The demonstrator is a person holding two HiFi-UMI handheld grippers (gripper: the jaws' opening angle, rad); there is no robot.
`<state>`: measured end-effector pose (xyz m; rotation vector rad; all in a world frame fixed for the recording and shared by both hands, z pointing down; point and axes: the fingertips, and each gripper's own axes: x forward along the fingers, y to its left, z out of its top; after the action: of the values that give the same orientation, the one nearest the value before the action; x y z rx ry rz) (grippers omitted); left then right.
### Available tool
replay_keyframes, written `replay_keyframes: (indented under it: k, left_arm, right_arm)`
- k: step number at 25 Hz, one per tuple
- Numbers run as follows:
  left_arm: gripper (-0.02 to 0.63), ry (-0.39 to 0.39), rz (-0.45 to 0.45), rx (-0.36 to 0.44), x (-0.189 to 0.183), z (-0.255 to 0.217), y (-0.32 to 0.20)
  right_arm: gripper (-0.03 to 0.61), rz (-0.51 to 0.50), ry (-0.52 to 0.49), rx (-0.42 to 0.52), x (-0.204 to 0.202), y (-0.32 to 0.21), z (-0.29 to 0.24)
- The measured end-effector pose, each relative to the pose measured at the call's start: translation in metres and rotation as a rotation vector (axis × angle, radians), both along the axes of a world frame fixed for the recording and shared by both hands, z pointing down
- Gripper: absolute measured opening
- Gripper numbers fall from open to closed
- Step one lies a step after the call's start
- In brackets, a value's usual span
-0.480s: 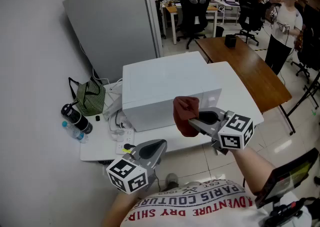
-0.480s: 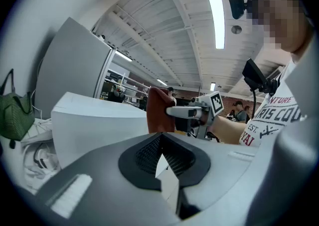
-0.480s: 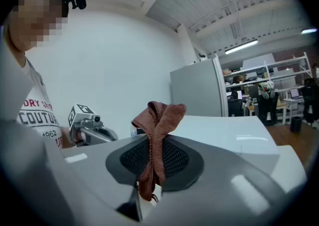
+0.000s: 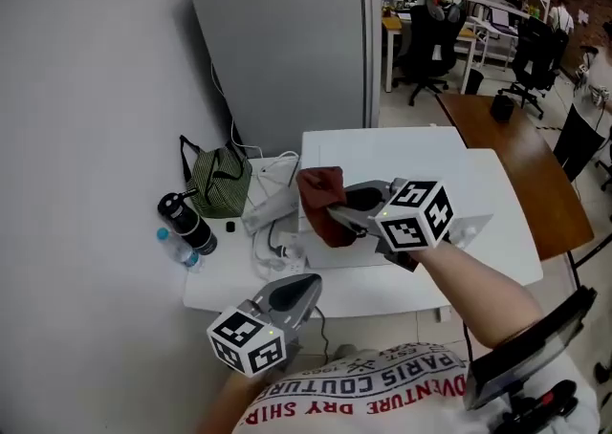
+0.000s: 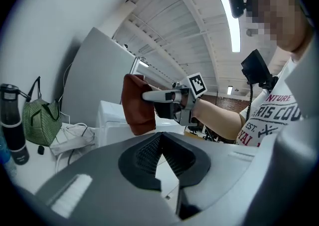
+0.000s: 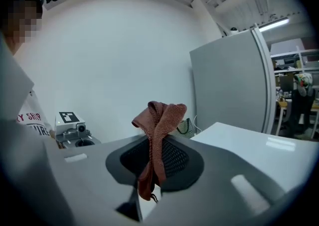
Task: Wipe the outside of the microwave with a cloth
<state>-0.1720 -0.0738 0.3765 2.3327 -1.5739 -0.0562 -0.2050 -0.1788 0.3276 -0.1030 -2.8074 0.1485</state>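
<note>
Bottles stand at the far left of the white desk (image 4: 225, 279): a black flask (image 4: 186, 222) and, touching it on the near side, a clear water bottle (image 4: 175, 247) with a blue cap. Just right of them sits a green striped bag (image 4: 218, 180) with black handles, and beside that lies a white power strip (image 4: 266, 208) amid loose white cables. A tall grey cabinet (image 4: 287, 40) rises behind them against the wall.

Low at the near edge of the desk, the left gripper (image 4: 309, 281) hangs in the air with its marker cube towards the person. Its jaws are closed tip to tip with nothing between them (image 5: 159, 135), and it is well apart from the microwave.

Further right, the red-brown cloth (image 4: 320, 195) is bunched up at the left edge of the white microwave (image 4: 382, 155), over its near left corner. Whether the cloth actually touches the casing I cannot tell. The right gripper (image 4: 337, 215) reaches in from the right with its jaws clamped on the cloth. In its own view (image 6: 157, 139) the fabric (image 6: 159, 120) stands up in a twisted fold above the jaws, and a tail hangs down between them.

At the far right a brown table (image 4: 521, 169) adjoins the white desk.
</note>
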Motion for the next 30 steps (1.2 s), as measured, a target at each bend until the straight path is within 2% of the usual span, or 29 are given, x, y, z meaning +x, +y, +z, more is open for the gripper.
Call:
replay_keyframes:
  k: [3, 7, 9, 11, 15, 22, 30]
  left_arm:
    - [0.006, 0.011, -0.020, 0.010, -0.018, -0.006, -0.007]
    - [0.006, 0.018, -0.010, 0.024, -0.032, -0.010, -0.019]
    - [0.006, 0.018, 0.000, 0.030, -0.036, -0.011, -0.025]
    - [0.006, 0.017, 0.013, 0.036, -0.038, -0.013, -0.032]
    - [0.006, 0.020, 0.044, 0.045, -0.037, -0.021, -0.044]
    - [0.006, 0.015, 0.123, 0.040, -0.020, -0.019, -0.065]
    - [0.006, 0.016, 0.213, 0.057, 0.008, -0.028, -0.084]
  right_arm:
    - [0.046, -0.044, 0.087, -0.012, -0.032, -0.002, 0.010]
    - [0.046, -0.037, 0.207, -0.088, -0.056, -0.019, 0.034]
    - [0.046, -0.031, 0.275, -0.117, -0.059, -0.030, 0.049]
    - [0.046, -0.024, 0.336, -0.101, -0.058, -0.040, 0.059]
    - [0.046, -0.029, 0.404, -0.093, -0.049, -0.050, 0.064]
    - [0.046, 0.003, 0.438, -0.156, -0.012, -0.074, 0.071]
    - [0.046, 0.115, 0.504, -0.195, 0.081, -0.121, 0.072]
